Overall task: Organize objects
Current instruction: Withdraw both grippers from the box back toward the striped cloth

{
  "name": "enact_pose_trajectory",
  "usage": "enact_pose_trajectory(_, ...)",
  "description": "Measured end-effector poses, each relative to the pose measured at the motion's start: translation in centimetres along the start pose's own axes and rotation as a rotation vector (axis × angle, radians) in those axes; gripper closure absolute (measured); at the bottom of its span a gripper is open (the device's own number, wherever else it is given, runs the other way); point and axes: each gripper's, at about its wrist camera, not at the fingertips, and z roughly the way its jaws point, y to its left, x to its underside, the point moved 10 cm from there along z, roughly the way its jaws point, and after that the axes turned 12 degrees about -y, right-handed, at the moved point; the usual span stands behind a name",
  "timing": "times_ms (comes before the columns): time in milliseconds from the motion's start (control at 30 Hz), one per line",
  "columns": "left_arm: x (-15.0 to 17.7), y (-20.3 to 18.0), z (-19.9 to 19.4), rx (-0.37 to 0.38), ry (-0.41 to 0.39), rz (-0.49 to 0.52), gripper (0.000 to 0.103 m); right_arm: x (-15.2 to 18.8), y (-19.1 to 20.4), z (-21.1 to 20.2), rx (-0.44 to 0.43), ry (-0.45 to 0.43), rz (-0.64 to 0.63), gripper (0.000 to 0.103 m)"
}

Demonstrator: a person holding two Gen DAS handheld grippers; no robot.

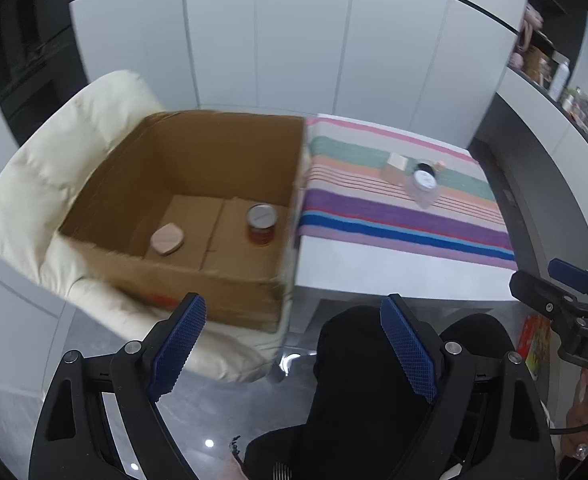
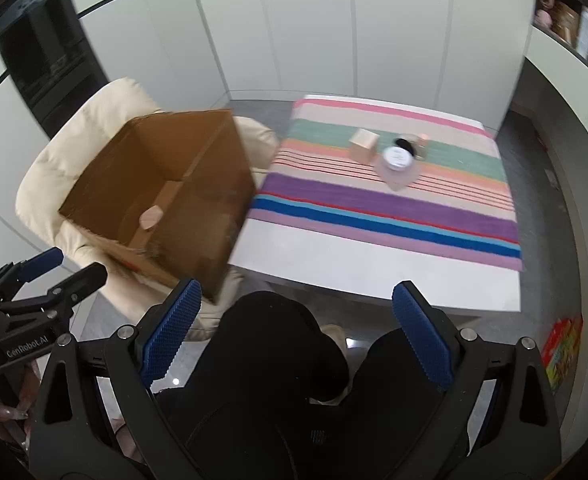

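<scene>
box: open brown cardboard box [image 1: 197,200] on a cream padded chair [image 1: 53,184], just left of the white table [image 1: 394,276]
in box: 1 pink oval compact [image 1: 167,239], 1 amber jar with silver lid [image 1: 261,224]
on striped cloth [image 1: 406,216]: 1 small beige carton [image 1: 394,168], 1 clear white-lidded jar [image 1: 424,186], 1 black-lidded item [image 1: 425,168] and 1 small peach bottle [image 1: 440,165] behind it, all clustered
left gripper [image 1: 294,344]: fingers spread wide, holding nothing, over black-clad knees
right gripper [image 2: 298,336]: fingers spread wide, holding nothing, touching nothing

matt cardboard box [image 1: 197,152]; woven striped cloth [image 1: 394,216]
</scene>
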Motion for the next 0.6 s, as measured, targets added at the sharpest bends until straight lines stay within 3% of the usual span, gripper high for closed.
enact_pose_trajectory(600, -1.7, -12.1, 3.3, 0.164, 0.028, 0.158, 0.013, 1.9, -12.0, -3.1, 0.154, -0.015, 0.159, 0.005)
